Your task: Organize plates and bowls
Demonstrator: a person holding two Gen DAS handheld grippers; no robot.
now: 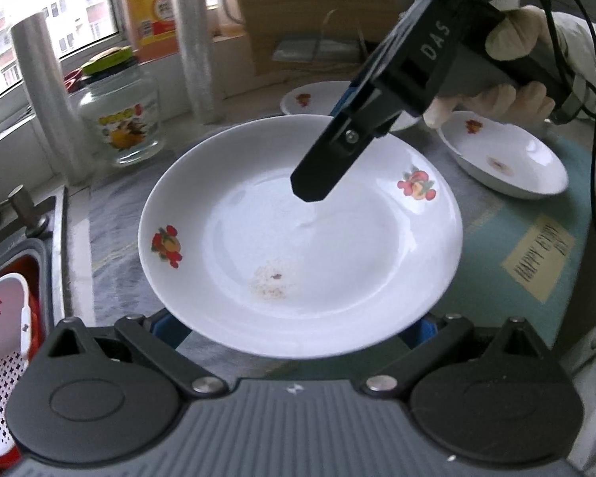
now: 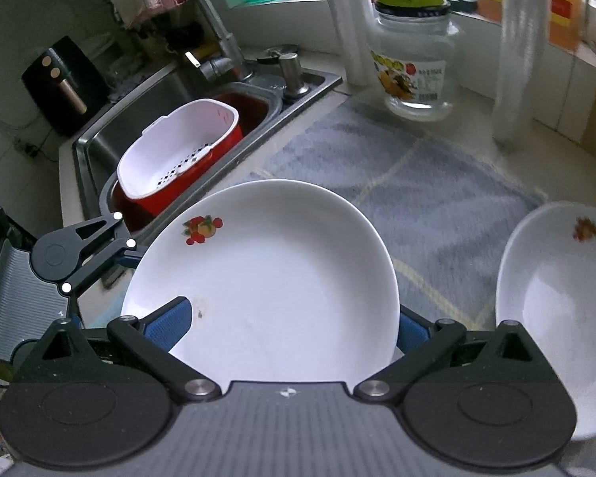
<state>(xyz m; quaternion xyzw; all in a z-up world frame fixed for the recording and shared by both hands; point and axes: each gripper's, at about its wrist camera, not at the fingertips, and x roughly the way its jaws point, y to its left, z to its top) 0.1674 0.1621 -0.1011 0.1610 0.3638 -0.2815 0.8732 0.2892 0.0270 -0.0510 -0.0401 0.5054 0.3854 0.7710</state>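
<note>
A white plate with fruit prints (image 1: 298, 238) (image 2: 266, 278) is tilted above the counter mat between both grippers. My left gripper (image 1: 298, 334) has its fingers spread wide, and the plate's near rim lies over both blue pads (image 1: 169, 328), hiding the tips. My right gripper (image 2: 290, 318) is also spread wide, with its left pad (image 2: 171, 320) over the plate's top face and its right pad behind the plate. In the left wrist view the right gripper (image 1: 312, 189) reaches in from the upper right, one black finger over the plate's centre. A white bowl (image 1: 504, 155) (image 2: 556, 310) and another plate (image 1: 318, 97) sit nearby.
A sink (image 2: 99, 135) to the left holds a red basin with a white colander (image 2: 178, 151) under a faucet (image 2: 210, 31). A glass jar (image 1: 119, 119) (image 2: 415, 59), white pipes and an orange bottle (image 1: 151, 8) line the window side. A gloved hand (image 1: 512, 95) holds the right gripper.
</note>
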